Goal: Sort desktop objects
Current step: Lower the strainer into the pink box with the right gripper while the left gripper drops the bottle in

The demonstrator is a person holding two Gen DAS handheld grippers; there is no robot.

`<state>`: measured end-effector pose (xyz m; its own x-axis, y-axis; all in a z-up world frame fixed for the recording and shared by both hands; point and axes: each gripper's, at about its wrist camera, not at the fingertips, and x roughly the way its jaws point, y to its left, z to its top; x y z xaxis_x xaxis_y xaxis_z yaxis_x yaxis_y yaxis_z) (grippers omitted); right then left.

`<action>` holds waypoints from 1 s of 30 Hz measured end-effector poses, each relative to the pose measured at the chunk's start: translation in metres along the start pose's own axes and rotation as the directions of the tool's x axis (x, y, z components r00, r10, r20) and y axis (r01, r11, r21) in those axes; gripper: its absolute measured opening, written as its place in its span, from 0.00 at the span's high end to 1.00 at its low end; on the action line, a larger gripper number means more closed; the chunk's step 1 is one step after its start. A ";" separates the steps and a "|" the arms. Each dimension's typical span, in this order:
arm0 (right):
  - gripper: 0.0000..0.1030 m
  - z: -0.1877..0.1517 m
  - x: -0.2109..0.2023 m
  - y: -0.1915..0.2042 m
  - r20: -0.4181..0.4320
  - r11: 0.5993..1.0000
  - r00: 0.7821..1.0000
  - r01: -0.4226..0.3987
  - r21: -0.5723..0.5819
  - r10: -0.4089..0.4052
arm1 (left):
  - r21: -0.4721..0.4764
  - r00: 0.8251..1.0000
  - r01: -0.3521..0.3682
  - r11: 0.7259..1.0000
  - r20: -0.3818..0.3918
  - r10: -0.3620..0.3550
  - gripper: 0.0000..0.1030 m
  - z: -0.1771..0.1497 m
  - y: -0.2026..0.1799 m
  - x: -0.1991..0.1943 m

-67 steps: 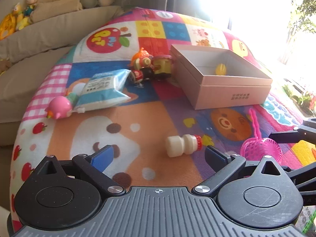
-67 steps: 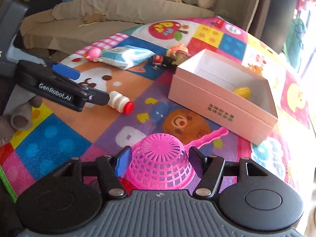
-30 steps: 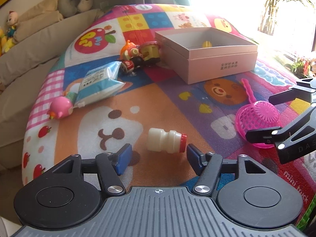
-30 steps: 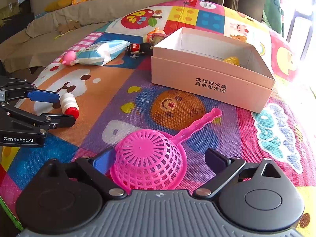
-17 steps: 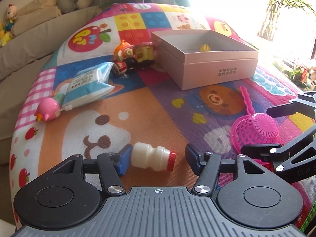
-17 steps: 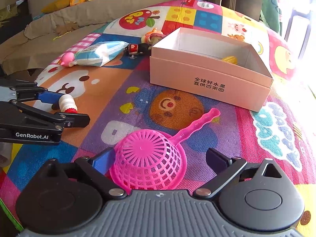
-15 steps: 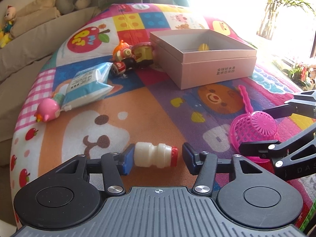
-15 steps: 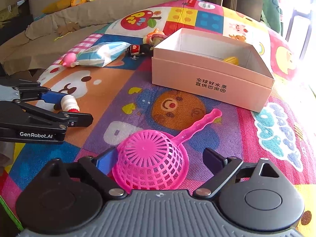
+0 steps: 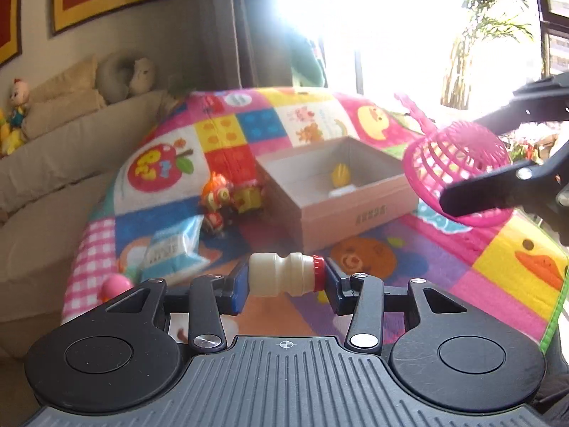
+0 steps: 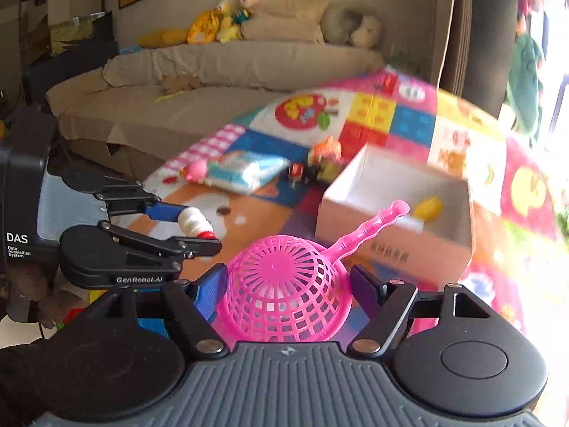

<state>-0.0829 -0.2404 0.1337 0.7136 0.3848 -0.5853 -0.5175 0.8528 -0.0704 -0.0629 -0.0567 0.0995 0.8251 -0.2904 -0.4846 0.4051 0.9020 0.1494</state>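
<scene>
My left gripper [image 9: 285,281] is shut on a small white bottle with a red cap [image 9: 281,274], held crosswise above the colourful play mat [image 9: 505,281]. It also shows in the right wrist view [image 10: 195,226]. My right gripper [image 10: 290,286] is shut on a pink plastic strainer [image 10: 284,284], bowl between the fingers, handle pointing forward. The strainer hangs in the air right of the box in the left wrist view [image 9: 458,163]. The open pink cardboard box [image 9: 355,210] holds a small yellow toy [image 9: 340,174].
A blue-white tissue pack [image 9: 170,249], a pink round toy [image 9: 115,286] and several small toy figures [image 9: 231,199] lie on the mat left of the box. A beige sofa [image 10: 213,78] with cushions and plush toys runs behind the mat.
Both grippers closed and lifted: the left took hold of the bottle, the right took hold of the strainer. Both objects have left the mat and moved toward the box.
</scene>
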 end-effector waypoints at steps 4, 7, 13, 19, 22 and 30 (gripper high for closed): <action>0.26 0.048 -0.026 -0.009 0.147 0.971 0.977 0.179 -0.159 -0.155 | 0.072 0.994 -0.033 0.997 0.109 0.025 0.54 0.043 -0.011 0.013; 0.26 0.079 -0.022 -0.031 0.191 0.947 0.953 0.269 -0.174 -0.236 | 0.070 0.990 -0.039 0.997 0.140 0.029 0.54 0.069 -0.014 0.043; 0.26 0.109 0.016 -0.083 0.168 0.955 0.950 0.282 -0.097 -0.264 | 0.043 0.994 0.028 0.999 0.103 -0.033 0.49 0.084 -0.018 0.126; 0.26 0.104 0.081 -0.117 0.068 0.960 0.962 0.270 -0.072 -0.265 | -0.139 0.999 -0.004 0.990 -0.035 0.000 0.26 0.043 0.025 0.150; 0.26 0.096 0.114 -0.127 0.012 0.960 0.963 0.268 -0.076 -0.268 | -0.168 0.996 -0.067 0.983 -0.077 0.054 0.17 0.015 0.043 0.135; 0.26 0.092 0.181 -0.131 -0.115 0.984 0.983 0.129 -0.120 -0.143 | -0.223 0.988 -0.127 0.967 -0.119 0.103 0.07 -0.033 0.080 0.090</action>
<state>0.1575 -0.2497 0.1112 0.7209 0.2157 -0.6586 -0.4738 0.8469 -0.2413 0.0306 0.0000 0.0399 0.8098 -0.1562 -0.5656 0.1988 0.9799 0.0140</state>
